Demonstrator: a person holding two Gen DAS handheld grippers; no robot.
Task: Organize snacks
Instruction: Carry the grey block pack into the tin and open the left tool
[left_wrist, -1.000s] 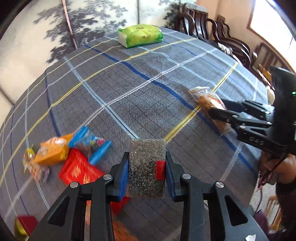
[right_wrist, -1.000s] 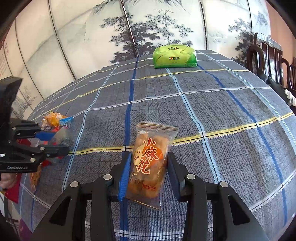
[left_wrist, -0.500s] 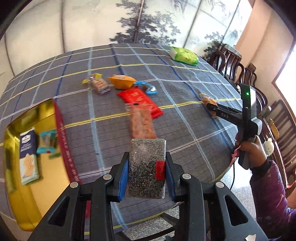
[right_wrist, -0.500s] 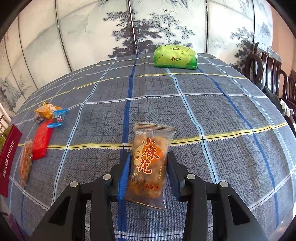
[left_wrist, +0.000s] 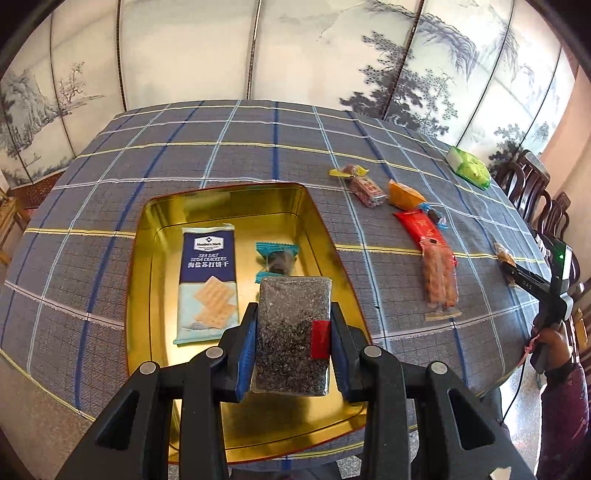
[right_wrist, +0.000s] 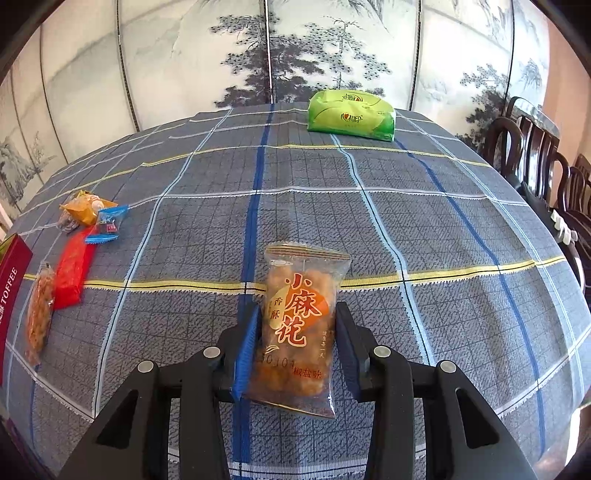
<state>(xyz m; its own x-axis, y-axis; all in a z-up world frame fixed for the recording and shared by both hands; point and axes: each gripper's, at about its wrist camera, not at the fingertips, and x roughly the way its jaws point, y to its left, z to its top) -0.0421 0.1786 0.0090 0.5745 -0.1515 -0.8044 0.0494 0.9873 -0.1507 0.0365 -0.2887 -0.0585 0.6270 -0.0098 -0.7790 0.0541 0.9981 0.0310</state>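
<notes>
left wrist view: a dark seed bar (left_wrist: 291, 334) is held clamped in the left gripper (left_wrist: 293, 345) above the gold tin (left_wrist: 221, 435), presumably for dropping beside the crackers (left_wrist: 208, 280). well right of the tin, a twist packet (right_wrist: 297, 326) is kept pinched in the right gripper (right_wrist: 295, 349), likely waiting its turn.

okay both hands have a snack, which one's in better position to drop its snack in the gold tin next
Left. The left gripper holds the dark sesame bar directly above the gold tin. The right gripper, gripping the fried-twist packet, faces bare tablecloth away from it.

Left tool (left_wrist: 293, 334) clamps dark speckled packet (left_wrist: 291, 332), apparently above gold tin (left_wrist: 155, 236) holding cracker pack (left_wrist: 208, 275).
</notes>
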